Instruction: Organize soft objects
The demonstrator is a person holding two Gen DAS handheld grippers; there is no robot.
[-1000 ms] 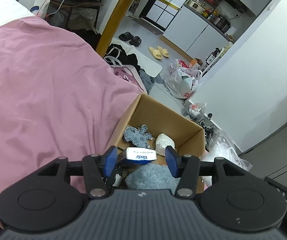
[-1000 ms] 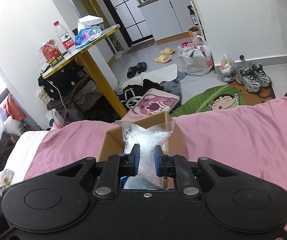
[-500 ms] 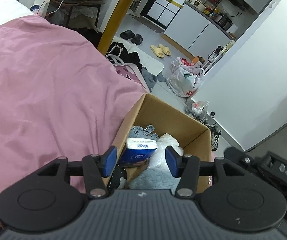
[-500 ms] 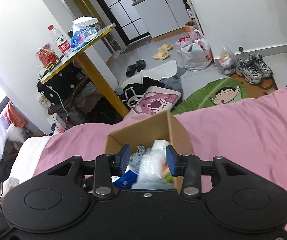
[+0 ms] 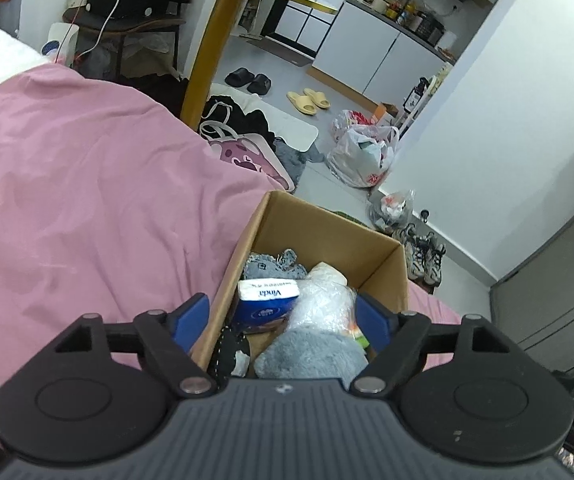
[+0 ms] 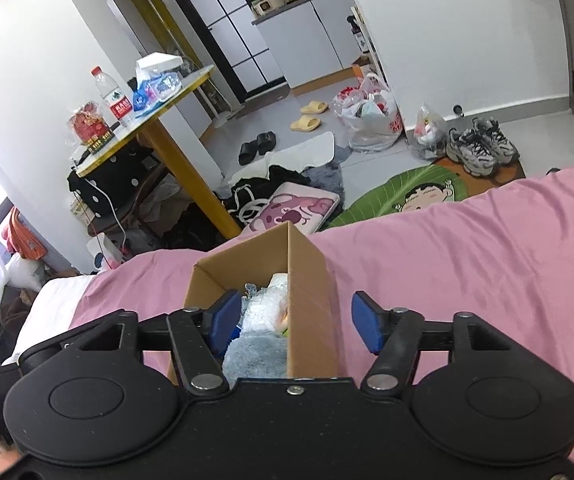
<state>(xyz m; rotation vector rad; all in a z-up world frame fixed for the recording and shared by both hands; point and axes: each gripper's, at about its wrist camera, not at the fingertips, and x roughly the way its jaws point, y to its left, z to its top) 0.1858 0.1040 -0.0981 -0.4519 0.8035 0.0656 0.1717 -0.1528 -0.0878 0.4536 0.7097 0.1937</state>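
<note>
On the pink bedspread (image 5: 87, 208) a cardboard box (image 5: 311, 224) is seen, already filled with a blue tissue pack (image 5: 267, 300), a clear crinkled bag (image 5: 323, 296) and a grey plush piece (image 5: 311, 356). Both sets of jaws are opening and nothing is pressed between the pads. The left gripper (image 5: 283, 316) is held over the box mouth, the contents lying straight ahead and below it, so it is judged the nearer; the right gripper (image 6: 297, 320) is seen to straddle the box's right wall, the bag lying towards its left pad
</note>
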